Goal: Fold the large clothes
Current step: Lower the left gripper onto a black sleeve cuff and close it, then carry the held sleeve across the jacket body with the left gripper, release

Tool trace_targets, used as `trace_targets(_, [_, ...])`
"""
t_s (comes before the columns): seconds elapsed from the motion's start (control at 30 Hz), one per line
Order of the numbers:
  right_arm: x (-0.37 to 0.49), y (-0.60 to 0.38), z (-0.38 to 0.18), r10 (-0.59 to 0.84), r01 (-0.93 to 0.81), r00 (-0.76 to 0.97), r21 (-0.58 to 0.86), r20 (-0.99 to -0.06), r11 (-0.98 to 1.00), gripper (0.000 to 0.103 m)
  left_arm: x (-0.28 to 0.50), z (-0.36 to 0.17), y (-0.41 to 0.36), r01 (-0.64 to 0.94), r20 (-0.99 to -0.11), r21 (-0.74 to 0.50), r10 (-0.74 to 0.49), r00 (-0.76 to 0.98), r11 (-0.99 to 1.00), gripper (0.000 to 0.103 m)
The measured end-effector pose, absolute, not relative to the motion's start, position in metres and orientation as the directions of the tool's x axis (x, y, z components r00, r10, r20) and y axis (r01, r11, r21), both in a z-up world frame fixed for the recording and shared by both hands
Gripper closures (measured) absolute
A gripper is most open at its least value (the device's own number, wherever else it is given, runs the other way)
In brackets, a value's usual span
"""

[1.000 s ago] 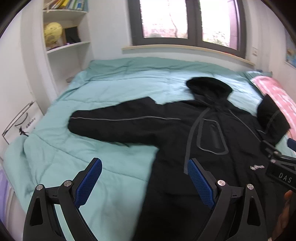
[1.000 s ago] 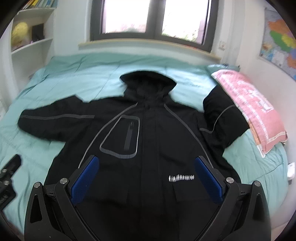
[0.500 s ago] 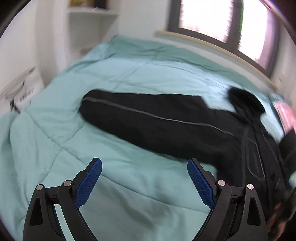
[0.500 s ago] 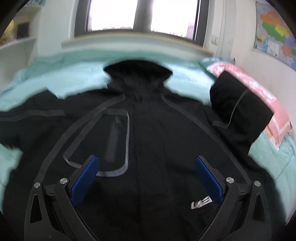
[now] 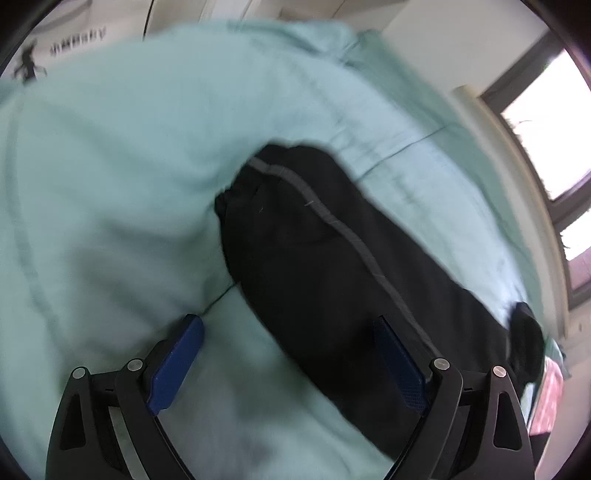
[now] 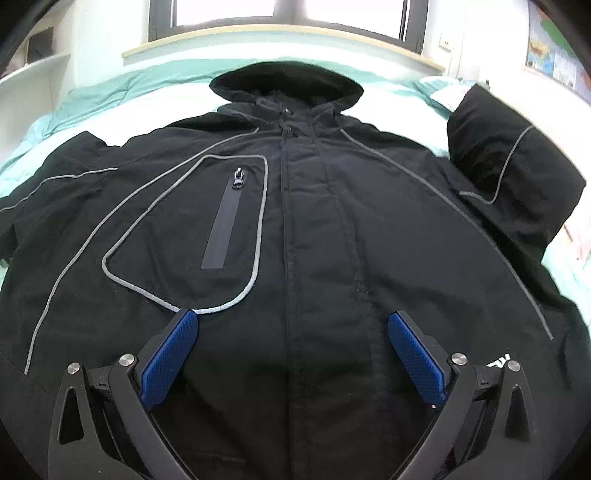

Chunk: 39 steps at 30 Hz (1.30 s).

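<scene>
A large black hooded jacket (image 6: pixel 314 221) with grey piping lies front up on a teal bed. Its hood (image 6: pixel 286 83) points toward the window. One sleeve (image 5: pixel 314 236) stretches out flat, its cuff (image 5: pixel 236 188) on the quilt. The other sleeve (image 6: pixel 513 158) is folded back at the right. My left gripper (image 5: pixel 288 325) is open, low over the outstretched sleeve near the cuff. My right gripper (image 6: pixel 293 321) is open, low over the jacket's front below the chest pocket (image 6: pixel 221 229).
The teal quilt (image 5: pixel 110 166) covers the bed. A window (image 6: pixel 288 11) and its sill run behind the bed. A pink pillow (image 5: pixel 546 398) lies at the right. A white paper bag (image 5: pixel 66 40) stands by the bed's left side. A map (image 6: pixel 554 59) hangs on the right wall.
My left gripper has swung left and down along the outstretched sleeve to near its cuff. My right gripper has dropped closer to the jacket's front. Both stay open.
</scene>
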State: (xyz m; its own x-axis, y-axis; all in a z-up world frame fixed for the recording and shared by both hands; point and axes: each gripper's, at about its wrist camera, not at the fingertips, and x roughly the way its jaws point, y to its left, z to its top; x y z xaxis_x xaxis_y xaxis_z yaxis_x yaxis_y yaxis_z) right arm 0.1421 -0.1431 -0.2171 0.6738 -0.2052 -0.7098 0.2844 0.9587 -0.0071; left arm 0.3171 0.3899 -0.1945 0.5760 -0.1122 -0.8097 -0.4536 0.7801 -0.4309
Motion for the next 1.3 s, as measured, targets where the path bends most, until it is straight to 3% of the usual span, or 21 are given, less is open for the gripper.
trace_targets(0.03, [0.142,-0.145,-0.218,-0.196,0.282,0.671,0.002,-0.715,0.959,0.000,0.322,-0.200,0.389,-0.457,-0.805,-0.433,-0.106,0.583,0.777,0.010])
trace_targets(0.07, [0.143,-0.145,-0.219,-0.190,0.281,0.667,0.007,-0.720,0.960,0.000,0.325,-0.199,0.386,-0.451,-0.793,-0.426,-0.085,0.603,0.784,0.019])
trace_targets(0.1, [0.144,-0.146,-0.220,-0.185,0.279,0.662,0.010,-0.726,0.960,0.000,0.325,-0.196,0.382,-0.440,-0.782,-0.418,-0.067,0.620,0.795,0.033])
trace_targets(0.13, [0.145,-0.146,-0.221,-0.184,0.279,0.659,0.009,-0.729,0.960,0.000,0.325,-0.189,0.375,-0.418,-0.768,-0.402,-0.051,0.638,0.815,0.063])
trace_targets(0.17, [0.145,-0.145,-0.221,-0.188,0.280,0.659,0.006,-0.729,0.960,0.000,0.323,-0.181,0.371,-0.414,-0.758,-0.383,-0.025,0.652,0.825,0.079])
trace_targets(0.2, [0.145,-0.144,-0.221,-0.191,0.280,0.658,0.002,-0.728,0.960,0.000,0.317,-0.171,0.367,-0.407,-0.737,-0.369,0.003,0.676,0.836,0.081])
trace_targets(0.33, [0.146,-0.144,-0.222,-0.192,0.279,0.656,-0.002,-0.730,0.960,0.000,0.285,-0.134,0.356,-0.392,-0.663,-0.292,0.110,0.740,0.872,0.083])
trace_targets(0.5, [0.146,-0.144,-0.223,-0.194,0.277,0.652,-0.008,-0.733,0.961,0.000,0.311,-0.182,0.361,-0.488,-0.816,-0.164,0.160,0.555,0.857,0.083])
trace_targets(0.63, [0.147,-0.146,-0.224,-0.185,0.275,0.651,0.002,-0.736,0.961,0.000,0.294,-0.167,0.300,-0.389,-0.716,0.086,0.328,0.616,0.917,0.084])
trace_targets(0.8, [0.145,-0.149,-0.222,-0.184,0.281,0.657,0.012,-0.731,0.960,0.000,0.245,-0.090,0.230,-0.163,-0.566,0.025,0.148,0.811,0.986,0.087])
trace_targets(1.0, [0.104,-0.168,-0.174,-0.185,0.318,0.725,0.085,-0.664,0.944,0.000,0.187,-0.018,0.105,0.234,-0.421,0.005,-0.210,0.882,0.972,0.088])
trace_targets(1.1, [0.082,-0.182,-0.151,-0.212,0.327,0.748,0.072,-0.629,0.942,0.000,0.183,-0.014,0.045,0.385,-0.423,-0.009,-0.352,0.835,0.923,0.089])
trace_targets(1.3, [0.056,-0.222,-0.136,-0.248,0.372,0.716,0.055,-0.653,0.927,0.000,0.205,-0.083,-0.073,0.546,-0.588,-0.101,-0.492,0.642,0.832,0.089])
